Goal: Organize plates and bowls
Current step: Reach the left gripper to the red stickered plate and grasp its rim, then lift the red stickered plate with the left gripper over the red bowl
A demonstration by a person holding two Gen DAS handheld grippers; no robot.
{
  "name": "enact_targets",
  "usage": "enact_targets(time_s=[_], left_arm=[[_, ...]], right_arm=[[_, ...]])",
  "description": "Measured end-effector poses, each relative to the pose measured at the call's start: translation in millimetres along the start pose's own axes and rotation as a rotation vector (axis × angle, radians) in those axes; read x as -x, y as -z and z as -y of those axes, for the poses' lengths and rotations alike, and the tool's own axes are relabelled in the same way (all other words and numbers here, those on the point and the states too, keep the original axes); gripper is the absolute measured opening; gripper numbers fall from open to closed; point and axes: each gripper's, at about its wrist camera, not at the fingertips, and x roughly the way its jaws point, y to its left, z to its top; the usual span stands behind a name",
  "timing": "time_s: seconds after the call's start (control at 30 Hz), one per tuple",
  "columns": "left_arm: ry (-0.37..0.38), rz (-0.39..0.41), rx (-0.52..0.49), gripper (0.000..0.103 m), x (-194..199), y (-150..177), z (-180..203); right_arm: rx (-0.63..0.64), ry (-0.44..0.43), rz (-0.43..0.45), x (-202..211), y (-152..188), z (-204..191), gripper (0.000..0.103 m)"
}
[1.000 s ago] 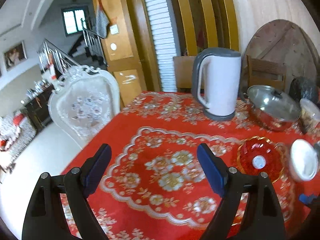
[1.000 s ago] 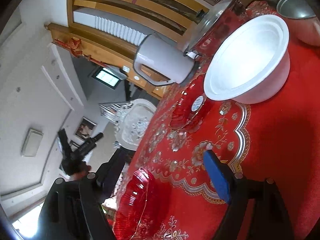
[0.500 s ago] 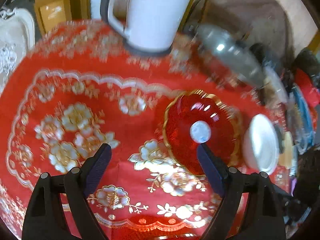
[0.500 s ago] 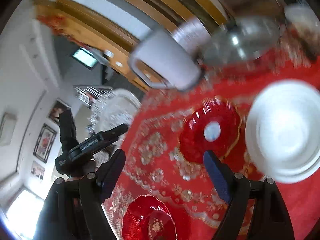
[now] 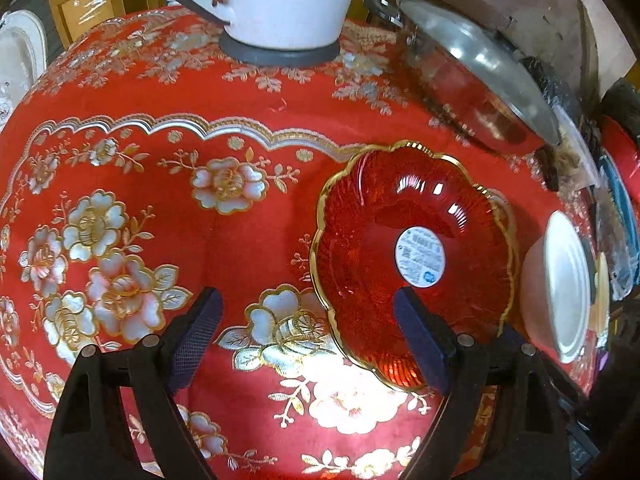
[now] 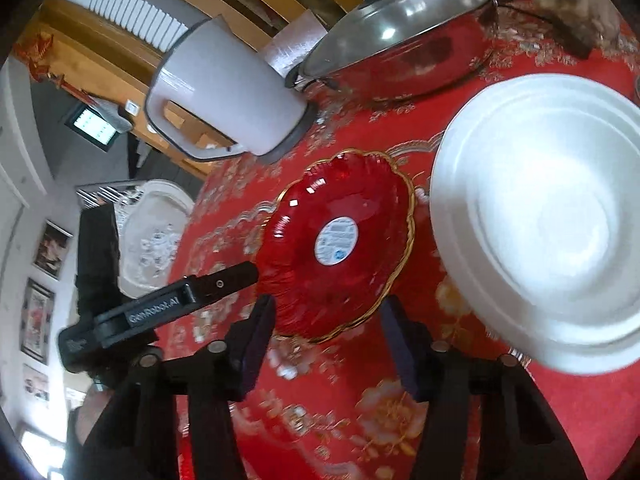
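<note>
A red scalloped glass plate [image 5: 404, 256] with a gold rim and a round white sticker lies on the red flowered tablecloth. My left gripper [image 5: 308, 328] is open, low over the cloth; its right finger [image 5: 420, 336] overlaps the plate's near edge. In the right wrist view the same plate [image 6: 340, 248] lies just ahead of my open right gripper [image 6: 328, 340], with the left gripper's finger [image 6: 216, 284] at its left rim. A white bowl [image 6: 544, 220] stands right of the plate; it also shows in the left wrist view [image 5: 560, 284].
A white electric kettle [image 5: 280, 0] stands at the back of the table, also in the right wrist view [image 6: 224, 100]. A lidded steel pot [image 5: 476, 80] sits behind the plate. Dark clutter lines the table's right edge [image 5: 600, 184]. A white chair [image 6: 152, 232] stands at the table's far side.
Both grippers have moved in close to the red plate. The left gripper dropped and went forward until its right finger reached the plate's edge. The right gripper swung to face the plate.
</note>
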Motion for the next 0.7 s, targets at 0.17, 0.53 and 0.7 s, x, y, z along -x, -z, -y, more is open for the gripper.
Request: enact_targets(time_s=[0.17, 0.53, 0.7], left_arm=[[-0.056, 0.012, -0.078, 0.057, -3, 3, 12], [-0.049, 0.013, -0.153, 0.019, -1, 9, 24], [-0.045, 0.019, -0.153, 0.019, 9, 16, 20]], right_arm=[[0.055, 0.108, 0.007, -14, -4, -1, 0.042], [0.077, 0.142, -0.017, -20, 1, 1, 0.019], [0.061, 0.111, -0.035, -17, 3, 2, 0.019]])
